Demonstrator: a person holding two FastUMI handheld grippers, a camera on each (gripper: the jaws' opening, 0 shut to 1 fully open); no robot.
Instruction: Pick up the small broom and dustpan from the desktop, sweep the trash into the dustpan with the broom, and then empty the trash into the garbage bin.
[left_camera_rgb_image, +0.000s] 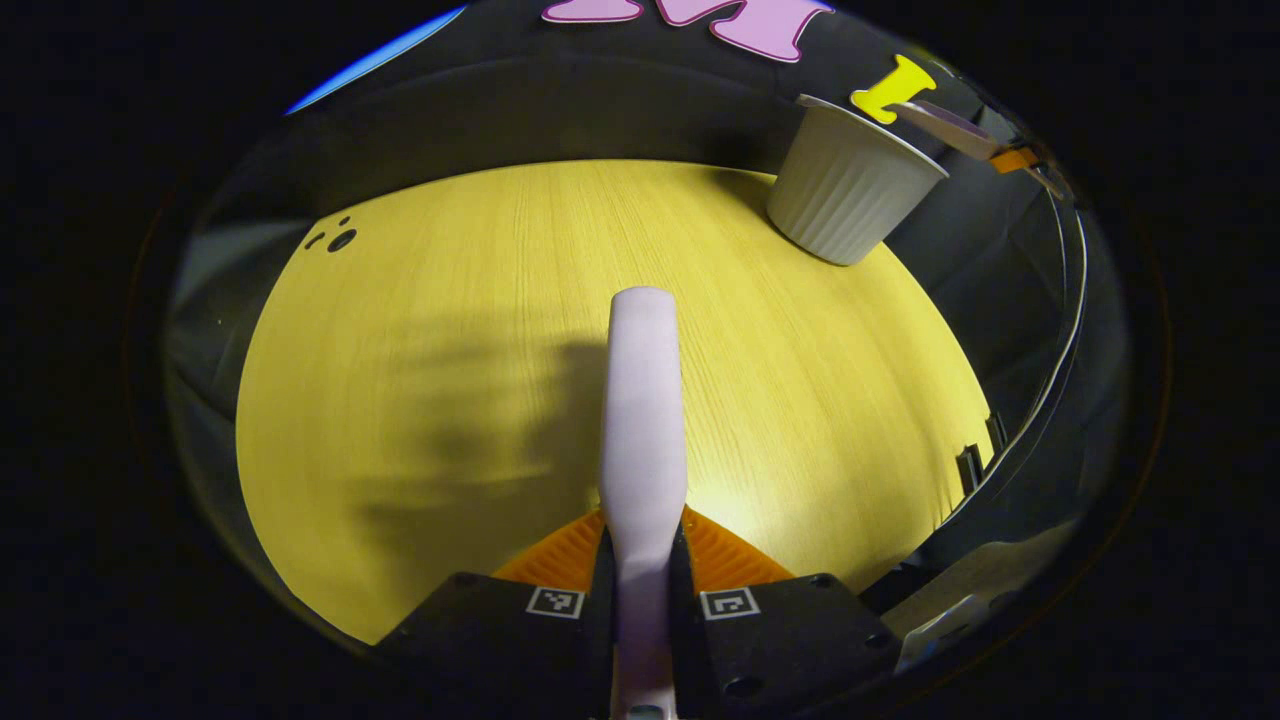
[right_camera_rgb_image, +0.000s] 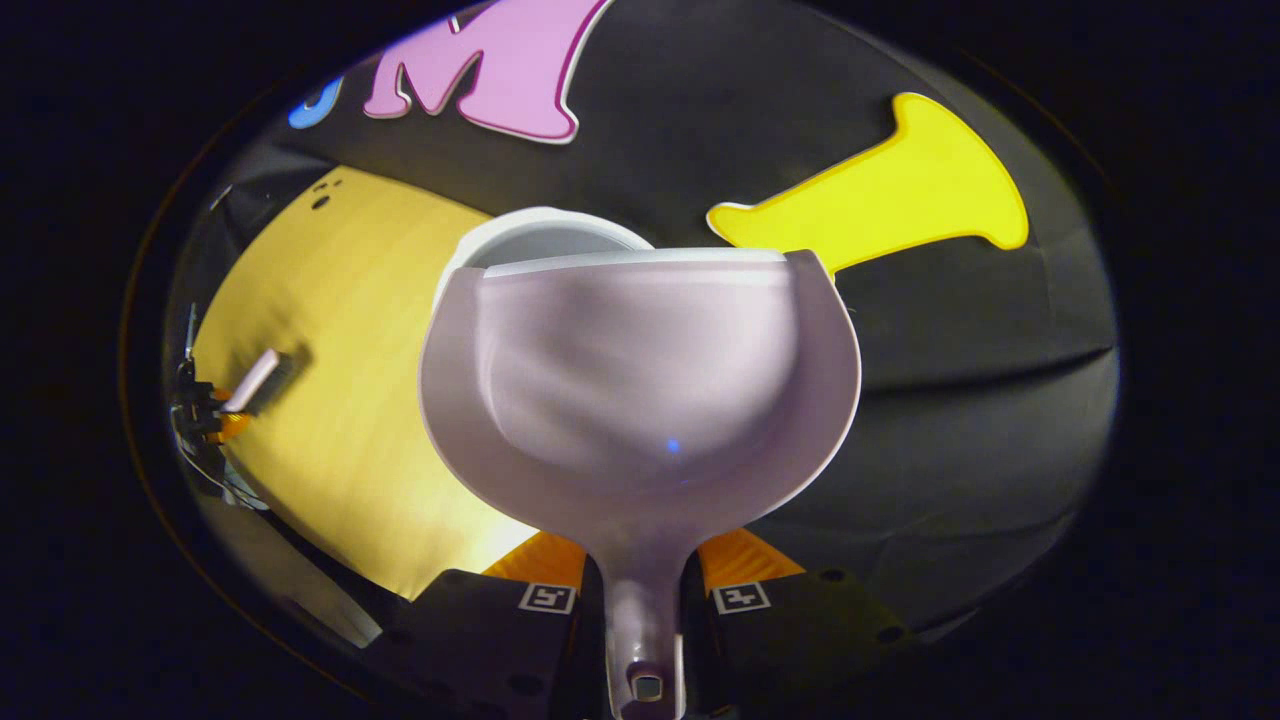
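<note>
My left gripper (left_camera_rgb_image: 643, 545) is shut on the pale lilac broom (left_camera_rgb_image: 642, 400), whose rounded end points forward over the yellow wooden desktop (left_camera_rgb_image: 450, 300); its bristles are hidden. My right gripper (right_camera_rgb_image: 640, 572) is shut on the handle of the lilac dustpan (right_camera_rgb_image: 640, 370), which is raised with its mouth at the rim of the white garbage bin (right_camera_rgb_image: 530, 232) behind it. The pan's inside looks bare. In the left gripper view the ribbed bin (left_camera_rgb_image: 848, 185) stands at the desk's far right corner, with the dustpan's edge (left_camera_rgb_image: 945, 122) above it. Far left in the right gripper view, the left gripper (right_camera_rgb_image: 215, 412) holds the broom (right_camera_rgb_image: 252, 378).
A few small dark spots (left_camera_rgb_image: 340, 240) mark the desk's far left corner. The desk's right edge (left_camera_rgb_image: 960, 380) drops off to dark cloth and a metal frame (left_camera_rgb_image: 1060, 370). The booth's black wall (right_camera_rgb_image: 950, 350) hangs close behind the bin.
</note>
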